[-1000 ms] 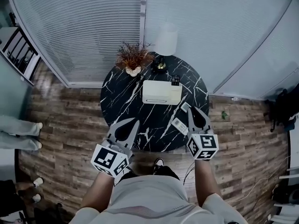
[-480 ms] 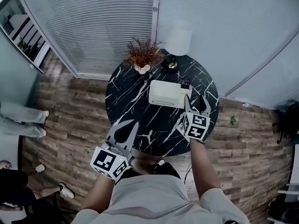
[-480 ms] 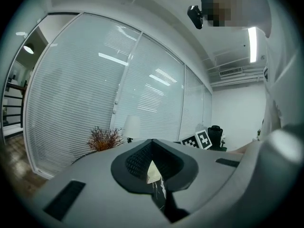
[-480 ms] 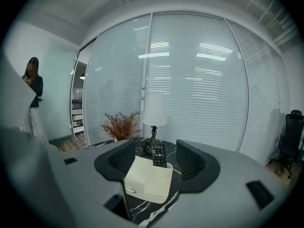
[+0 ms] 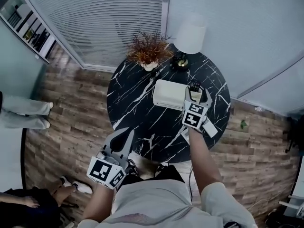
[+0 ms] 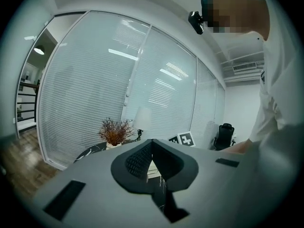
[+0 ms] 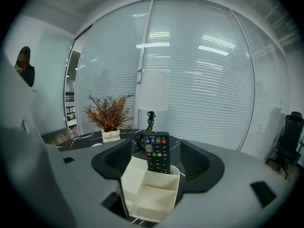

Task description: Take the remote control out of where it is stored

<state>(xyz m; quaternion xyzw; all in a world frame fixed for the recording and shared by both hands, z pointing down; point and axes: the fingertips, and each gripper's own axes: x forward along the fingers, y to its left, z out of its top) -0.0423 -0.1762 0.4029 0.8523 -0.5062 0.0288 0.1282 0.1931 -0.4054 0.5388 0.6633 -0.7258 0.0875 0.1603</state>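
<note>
A black remote control (image 5: pixel 194 86) (image 7: pixel 157 152) stands upright in the right end compartment of a white organiser box (image 5: pixel 170 95) (image 7: pixel 149 189) on the round black marble table (image 5: pixel 137 103). My right gripper (image 5: pixel 198 95) (image 7: pixel 156 156) is at that end of the box. Its jaws have just been opening and now flank the remote and the box's end without pressing on either. My left gripper (image 5: pixel 124 137) (image 6: pixel 152 144) hangs at the table's near left edge, jaws together and empty.
A dried plant in a white pot (image 5: pixel 148 52) (image 7: pixel 110 115) and a white-shaded lamp (image 5: pixel 190 36) (image 7: pixel 152 91) stand at the table's far side. A white remote-like device (image 5: pixel 209 127) lies at the near right edge. Glass walls with blinds stand behind; a person's legs (image 5: pixel 23 113) are at the left.
My right gripper has gone from the table's near edge forward to the box and its jaws have spread wide. The white device stays behind on the table. The left gripper has sunk a little.
</note>
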